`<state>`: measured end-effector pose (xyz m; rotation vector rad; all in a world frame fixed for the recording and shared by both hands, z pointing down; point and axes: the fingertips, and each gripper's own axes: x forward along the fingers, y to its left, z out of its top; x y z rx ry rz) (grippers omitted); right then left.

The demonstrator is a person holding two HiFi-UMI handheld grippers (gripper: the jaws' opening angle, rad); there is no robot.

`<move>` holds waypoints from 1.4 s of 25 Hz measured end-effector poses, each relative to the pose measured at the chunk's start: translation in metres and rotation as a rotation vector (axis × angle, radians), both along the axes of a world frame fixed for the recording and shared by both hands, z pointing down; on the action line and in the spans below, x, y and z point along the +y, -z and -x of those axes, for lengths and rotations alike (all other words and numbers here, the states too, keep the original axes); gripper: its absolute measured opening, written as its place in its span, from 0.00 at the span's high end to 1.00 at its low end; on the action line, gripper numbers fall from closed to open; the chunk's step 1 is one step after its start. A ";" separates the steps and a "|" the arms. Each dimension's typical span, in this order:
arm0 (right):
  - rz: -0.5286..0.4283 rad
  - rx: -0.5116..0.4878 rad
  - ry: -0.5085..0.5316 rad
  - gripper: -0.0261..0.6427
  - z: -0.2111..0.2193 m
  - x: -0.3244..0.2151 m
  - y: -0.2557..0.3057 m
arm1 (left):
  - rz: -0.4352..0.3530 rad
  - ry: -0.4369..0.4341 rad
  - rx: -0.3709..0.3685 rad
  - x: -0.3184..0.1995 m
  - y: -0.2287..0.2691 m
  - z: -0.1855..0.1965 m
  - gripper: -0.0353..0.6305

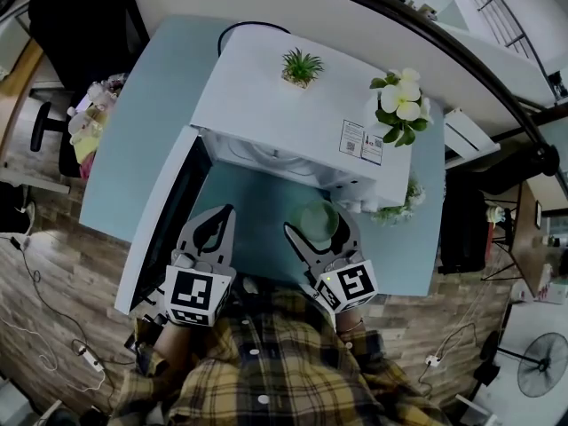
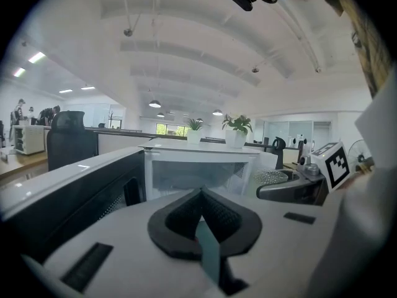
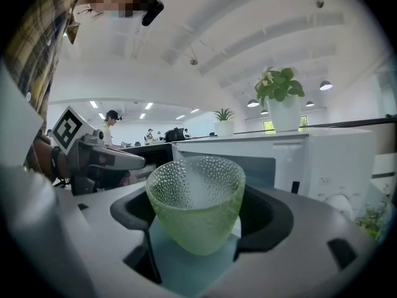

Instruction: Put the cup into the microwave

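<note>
A green dimpled glass cup (image 1: 317, 219) (image 3: 195, 197) is upright between the jaws of my right gripper (image 1: 316, 225) (image 3: 198, 222), which is shut on it just in front of the microwave. The white microwave (image 1: 275, 105) (image 2: 198, 166) (image 3: 322, 160) stands on the light blue table (image 1: 133, 140), and its door (image 1: 164, 216) (image 2: 68, 197) is swung open to the left. The cavity faces me. My left gripper (image 1: 227, 211) (image 2: 200, 211) is beside the open door, shut with nothing in it.
A small green plant (image 1: 302, 66) and a white-flowered plant (image 1: 399, 100) sit on top of the microwave. A black office chair (image 1: 71, 25) stands at the far left. Cables lie on the wooden floor, and a fan (image 1: 541, 362) is at the lower right.
</note>
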<state>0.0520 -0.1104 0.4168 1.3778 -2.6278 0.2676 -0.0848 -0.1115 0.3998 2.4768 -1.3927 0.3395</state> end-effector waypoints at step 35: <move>-0.016 0.053 0.094 0.38 0.046 -0.067 -0.066 | 0.043 -0.001 -0.013 -0.003 -0.029 -0.014 0.96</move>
